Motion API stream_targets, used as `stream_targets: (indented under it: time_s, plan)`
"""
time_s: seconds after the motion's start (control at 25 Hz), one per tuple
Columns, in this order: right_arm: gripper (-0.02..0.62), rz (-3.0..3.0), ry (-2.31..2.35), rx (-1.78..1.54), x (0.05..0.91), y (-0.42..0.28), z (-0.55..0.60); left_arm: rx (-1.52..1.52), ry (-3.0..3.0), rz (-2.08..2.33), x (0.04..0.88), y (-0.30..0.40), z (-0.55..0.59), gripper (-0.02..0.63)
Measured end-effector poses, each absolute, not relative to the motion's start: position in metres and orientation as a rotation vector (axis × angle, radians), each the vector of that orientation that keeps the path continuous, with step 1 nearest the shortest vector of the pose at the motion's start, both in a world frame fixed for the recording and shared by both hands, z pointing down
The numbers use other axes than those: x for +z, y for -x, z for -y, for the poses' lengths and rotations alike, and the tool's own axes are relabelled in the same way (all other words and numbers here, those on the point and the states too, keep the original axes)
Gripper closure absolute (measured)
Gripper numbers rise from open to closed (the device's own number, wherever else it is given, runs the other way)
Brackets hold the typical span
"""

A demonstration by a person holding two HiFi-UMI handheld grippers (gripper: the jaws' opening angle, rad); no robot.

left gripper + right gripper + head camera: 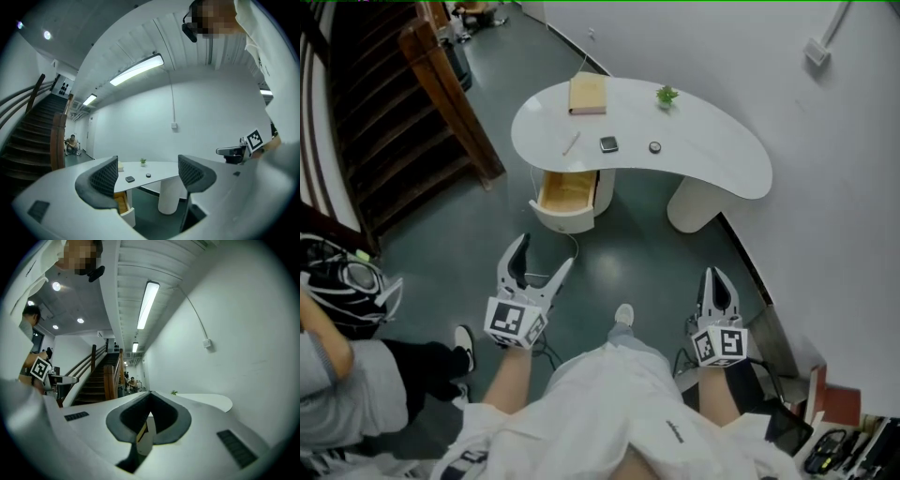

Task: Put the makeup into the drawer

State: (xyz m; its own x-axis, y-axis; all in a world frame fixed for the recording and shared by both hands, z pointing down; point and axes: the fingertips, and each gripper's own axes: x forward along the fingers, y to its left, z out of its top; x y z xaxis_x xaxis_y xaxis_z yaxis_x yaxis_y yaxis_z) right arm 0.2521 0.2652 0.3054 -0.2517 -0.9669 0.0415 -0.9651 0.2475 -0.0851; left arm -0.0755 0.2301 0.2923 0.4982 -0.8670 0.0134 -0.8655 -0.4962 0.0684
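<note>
- Hanging low over the dark grey floor, the left gripper (546, 253) had its jaws spread wide with nothing between them, well short of the desk.
- Over on the other side, the right gripper (715, 277) was held at about the same level, its jaws pressed together and empty.
- Ahead stood the white kidney-shaped desk (717, 173), both grippers well apart from it.
- On the desk's top, toward the front edge, lay the makeup: a small dark square compact (608, 144), a little round dark pot (654, 147) just to its right, and a slim pale stick (571, 143) to its left.
- Back by the rear edge sat a tan closed book (588, 94) and a tiny green potted plant (667, 96).
- Under the desk's left end, the light wooden drawer (567, 190) was pulled open, nothing visible inside.
- Off to the left rose a brown wooden staircase (394, 112), and a seated person in grey and black (342, 370) was beside the left gripper.
</note>
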Motion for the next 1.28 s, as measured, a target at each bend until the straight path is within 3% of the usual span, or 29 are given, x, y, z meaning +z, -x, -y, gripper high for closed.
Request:
stream_targets:
  time_s: [0.64,1.28]
  plan:
    - [0.578,-2.566,1.763,-0.195,0.308,-0.307,-0.110,-0.018,-2.577,1.661,0.282,0.008,-0.101,0.221]
    - [0.578,-2.572,1.797,-0.189,0.321,-0.279,0.007,-0.029,-2.605,1.564,0.311,0.011,0.031,0.222]
